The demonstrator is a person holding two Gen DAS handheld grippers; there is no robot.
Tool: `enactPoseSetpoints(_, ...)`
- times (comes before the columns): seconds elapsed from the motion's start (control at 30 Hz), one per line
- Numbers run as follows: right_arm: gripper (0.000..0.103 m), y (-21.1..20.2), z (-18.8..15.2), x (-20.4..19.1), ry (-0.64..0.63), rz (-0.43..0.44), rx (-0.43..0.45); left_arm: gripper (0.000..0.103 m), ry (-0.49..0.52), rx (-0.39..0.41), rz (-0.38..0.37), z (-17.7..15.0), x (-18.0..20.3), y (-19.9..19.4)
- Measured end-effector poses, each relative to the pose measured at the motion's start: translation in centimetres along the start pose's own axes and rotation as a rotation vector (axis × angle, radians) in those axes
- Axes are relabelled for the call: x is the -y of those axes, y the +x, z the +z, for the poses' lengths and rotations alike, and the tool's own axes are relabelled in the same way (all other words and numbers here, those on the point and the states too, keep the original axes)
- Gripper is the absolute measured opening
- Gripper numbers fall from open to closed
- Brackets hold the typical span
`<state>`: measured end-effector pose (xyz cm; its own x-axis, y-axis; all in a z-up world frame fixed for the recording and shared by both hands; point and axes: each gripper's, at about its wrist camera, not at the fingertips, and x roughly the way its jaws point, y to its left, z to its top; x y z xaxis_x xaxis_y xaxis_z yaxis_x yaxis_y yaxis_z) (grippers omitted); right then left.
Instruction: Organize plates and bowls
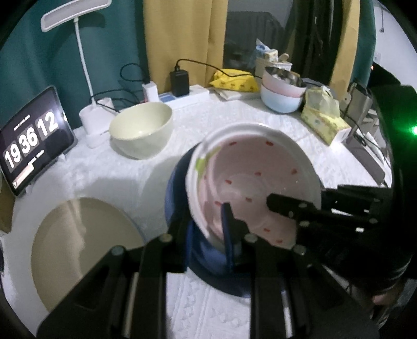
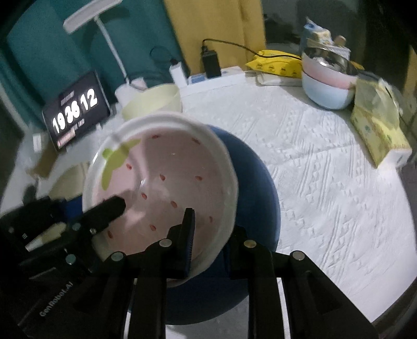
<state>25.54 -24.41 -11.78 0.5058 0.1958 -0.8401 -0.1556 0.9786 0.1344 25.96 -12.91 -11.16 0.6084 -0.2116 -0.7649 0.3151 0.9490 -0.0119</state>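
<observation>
Blue plate [image 2: 255, 182] — mostly hidden under strawberry bowl [image 2: 166, 182].

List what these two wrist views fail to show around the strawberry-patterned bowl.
- Blue plate: mostly covered by the tilted pink strawberry-patterned bowl in both views; contact between them unclear.
- Beige round plate: near edge hidden by the left tongs, left wrist view.
- Tablet clock: small text blurred, right wrist view.

Beyond the jaws a white textured tablecloth [image 1: 234, 117] covers the table; behind it hang a teal wall [image 1: 34, 60] and yellow curtains [image 1: 182, 34], left of them a white desk lamp [image 1: 75, 15]
</observation>
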Motion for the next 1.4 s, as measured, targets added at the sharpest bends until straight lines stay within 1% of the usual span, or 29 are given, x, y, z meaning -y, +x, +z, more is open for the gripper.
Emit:
enactPoseSetpoints(0.13,0.023,0.1,0.1,-0.6,-0.049,-0.020,-0.004,0.022,0.006,-0.008,0.023,0.0,0.1,0.2)
enactPoseSetpoints(0.2,0.028,0.1,0.0,-0.8,-0.059,-0.028,-0.009,0.022,0.004,-0.009,0.045,0.1,0.0,0.1)
enactPoseSetpoints(0.23,0.029,0.1,0.1,-0.9,-0.065,-0.039,-0.005,0.023,0.000,-0.012,0.045,0.1,-0.2,0.1)
enactPoseSetpoints(0.3,0.035,-0.2,0.1,-1.0,-0.068,-0.051,0.006,0.023,-0.020,-0.016,0.020,0.1,-0.5,0.0)
enactPoseSetpoints(0.37,0.036,-0.5,0.2,-0.8,-0.065,-0.044,0.020,0.023,-0.022,-0.014,0.009,0.1,-0.5,-0.3)
enactPoseSetpoints(0.4,0.039,-1.1,0.3,-0.9,-0.081,-0.049,0.054,0.023,-0.017,-0.005,0.013,0.1,-0.5,-0.6)
enactPoseSetpoints(0.43,0.040,-1.2,0.4,-0.9,-0.077,-0.054,0.053,0.023,-0.015,0.001,0.014,0.2,-0.4,-0.8)
enactPoseSetpoints(0.47,0.042,-1.2,0.6,-0.8,-0.068,-0.052,0.052,0.023,-0.018,0.005,0.004,0.2,-0.4,-1.1)
enactPoseSetpoints(0.57,0.043,-1.8,0.8,-0.4,-0.046,-0.032,0.075,0.025,-0.025,0.006,-0.032,0.5,-0.5,-1.8)
enactPoseSetpoints(0.77,0.043,-3.4,1.0,-0.3,-0.042,-0.012,0.117,0.026,-0.084,0.066,-0.049,0.5,-1.5,-3.6)
enactPoseSetpoints(0.83,0.044,-3.9,1.1,-0.5,-0.050,-0.017,0.131,0.026,-0.088,0.089,-0.016,0.6,-1.8,-4.1)
enactPoseSetpoints(0.9,0.049,-4.4,1.4,-0.8,-0.068,-0.018,0.146,0.026,-0.065,0.117,0.037,0.5,-1.9,-4.5)
enactPoseSetpoints(0.97,0.055,-4.8,1.6,-1.1,-0.086,-0.018,0.159,0.026,-0.033,0.134,0.061,0.6,-2.2,-4.6)
enactPoseSetpoints(1.03,0.060,-5.2,1.9,-1.2,-0.098,-0.006,0.179,0.026,-0.024,0.142,0.043,0.8,-2.8,-4.7)
enactPoseSetpoints(1.1,0.067,-5.5,2.4,-1.3,-0.103,0.006,0.204,0.026,-0.044,0.140,-0.006,1.2,-3.9,-4.7)
enactPoseSetpoints(1.13,0.069,-5.7,2.7,-1.4,-0.102,0.013,0.218,0.026,-0.056,0.141,-0.022,1.4,-4.3,-4.8)
enactPoseSetpoints(1.17,0.072,-5.9,3.1,-1.5,-0.096,0.025,0.228,0.026,-0.062,0.146,-0.023,1.6,-4.5,-5.0)
enactPoseSetpoints(1.27,0.073,-6.2,4.1,-1.7,-0.083,0.054,0.231,0.026,-0.079,0.165,0.021,2.0,-5.2,-5.4)
enactPoseSetpoints(1.4,0.073,-6.2,5.3,-2.5,-0.068,0.078,0.223,0.026,-0.115,0.203,0.022,2.2,-6.3,-5.7)
